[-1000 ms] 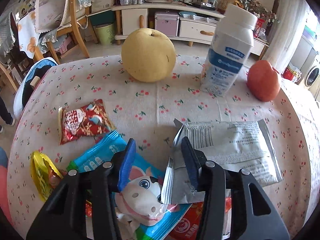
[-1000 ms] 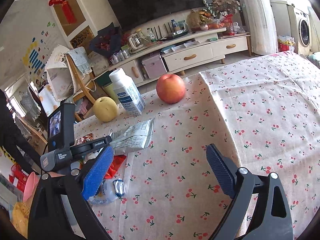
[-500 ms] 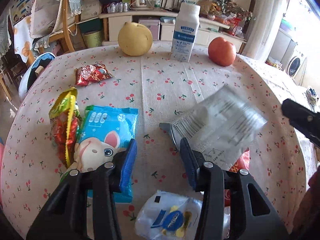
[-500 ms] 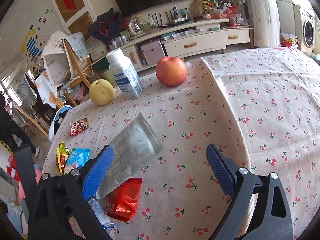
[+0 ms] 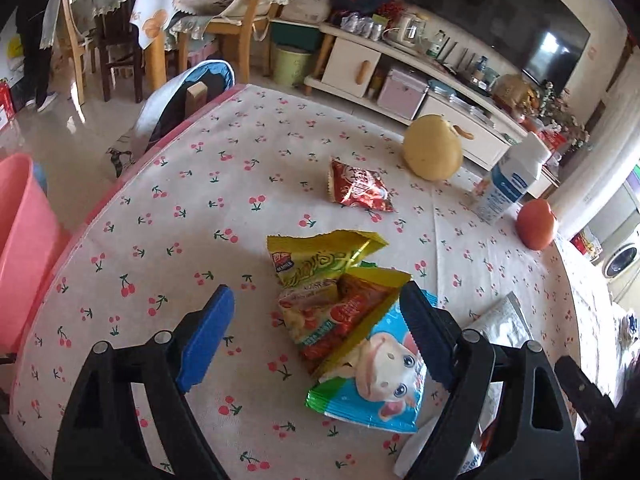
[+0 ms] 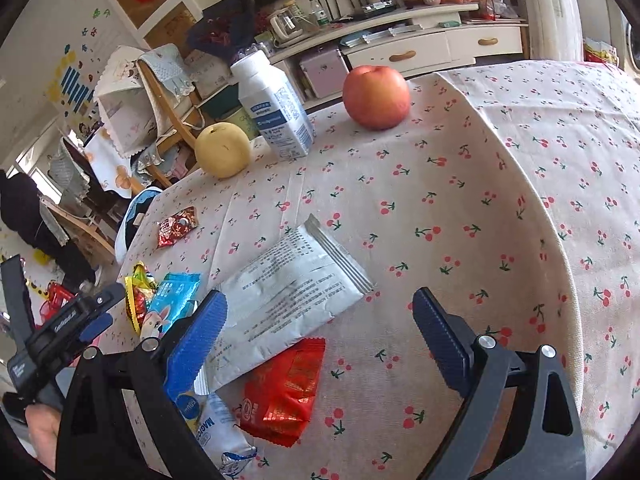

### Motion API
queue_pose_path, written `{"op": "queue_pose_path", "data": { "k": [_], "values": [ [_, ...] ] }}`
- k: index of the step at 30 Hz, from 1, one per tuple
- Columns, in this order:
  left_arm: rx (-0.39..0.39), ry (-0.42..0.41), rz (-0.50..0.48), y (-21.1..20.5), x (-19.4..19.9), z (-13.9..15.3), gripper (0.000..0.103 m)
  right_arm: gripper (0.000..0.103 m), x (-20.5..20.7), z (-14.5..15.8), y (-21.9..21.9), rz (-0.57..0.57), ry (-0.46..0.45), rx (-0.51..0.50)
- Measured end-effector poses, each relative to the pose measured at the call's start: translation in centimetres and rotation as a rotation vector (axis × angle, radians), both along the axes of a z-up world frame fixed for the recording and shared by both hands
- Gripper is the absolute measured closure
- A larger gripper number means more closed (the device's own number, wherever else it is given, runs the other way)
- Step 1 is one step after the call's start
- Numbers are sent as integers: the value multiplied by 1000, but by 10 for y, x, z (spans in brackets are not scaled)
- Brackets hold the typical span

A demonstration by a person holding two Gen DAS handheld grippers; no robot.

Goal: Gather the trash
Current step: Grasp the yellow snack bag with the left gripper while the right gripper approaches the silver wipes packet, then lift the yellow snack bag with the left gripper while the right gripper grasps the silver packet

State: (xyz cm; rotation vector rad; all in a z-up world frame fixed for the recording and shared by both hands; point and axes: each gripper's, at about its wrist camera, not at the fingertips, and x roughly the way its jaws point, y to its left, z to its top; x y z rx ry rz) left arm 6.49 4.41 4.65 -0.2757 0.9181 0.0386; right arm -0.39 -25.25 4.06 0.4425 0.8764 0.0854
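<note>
My left gripper (image 5: 316, 336) is open and empty above a yellow-and-red snack wrapper (image 5: 332, 284) and a blue cartoon-cow wrapper (image 5: 376, 380). A small red wrapper (image 5: 356, 190) lies farther off. The silver wrapper (image 6: 292, 284) lies flat on the table, over a red wrapper (image 6: 286, 388); its edge also shows in the left wrist view (image 5: 504, 320). My right gripper (image 6: 320, 332) is open and empty just in front of it. A white-and-blue wrapper (image 6: 216, 428) lies under its left finger. The left gripper (image 6: 80, 324) shows at the left.
A pear (image 5: 432, 152), a white bottle (image 5: 508, 184) and an apple (image 5: 536, 224) stand at the far side of the cherry-print tablecloth (image 5: 200, 208). A pink bin (image 5: 20, 240) stands beside the table's left edge. Chairs and a TV cabinet lie beyond.
The left gripper let go of the silver wrapper, which now lies on the table. It opened wide and swung left over the yellow and blue wrappers. The right gripper stayed open.
</note>
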Motion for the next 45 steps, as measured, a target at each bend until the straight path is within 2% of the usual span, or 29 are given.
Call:
{"op": "queue_pose_path", "data": {
  "k": [2, 6, 12, 13, 15, 16, 18, 22, 27, 35, 39, 42, 45],
  "values": [
    [4, 11, -8, 0, 9, -4, 17, 10, 2, -2, 7, 23, 0, -13],
    [-21, 87, -4, 1, 28, -19, 17, 10, 10, -6, 19, 44, 3, -60],
    [-35, 81, -30, -2, 42, -33, 18, 10, 20, -16, 24, 47, 18, -69],
    [-23, 66, -37, -3, 43, -33, 20, 10, 21, -17, 24, 45, 18, -67],
    [5, 49, -50, -6, 42, -33, 40, 10, 23, -19, 26, 48, 18, -62],
    [7, 39, -63, -7, 40, -33, 44, 10, 23, -20, 27, 54, 17, -60],
    [10, 30, -80, -7, 38, -33, 51, 10, 25, -23, 31, 64, 16, -61],
    [-5, 20, -136, -13, 28, -32, 58, 9, 27, -25, 41, 82, -8, -92],
    [-27, 20, -227, -25, 7, -30, 60, 9, 28, -25, 49, 128, -29, -60],
    [-67, 29, -349, -53, -30, -32, 60, 9, 30, -16, 46, 124, -45, -115],
    [-85, 22, -370, -57, -40, -32, 61, 9, 35, -14, 47, 141, -5, -182],
    [-78, 8, -378, -56, -45, -33, 61, 9, 42, -14, 48, 176, 35, -204],
    [-93, -16, -354, -47, -48, -27, 61, 9, 44, -13, 43, 150, 53, -190]
  ]
}}
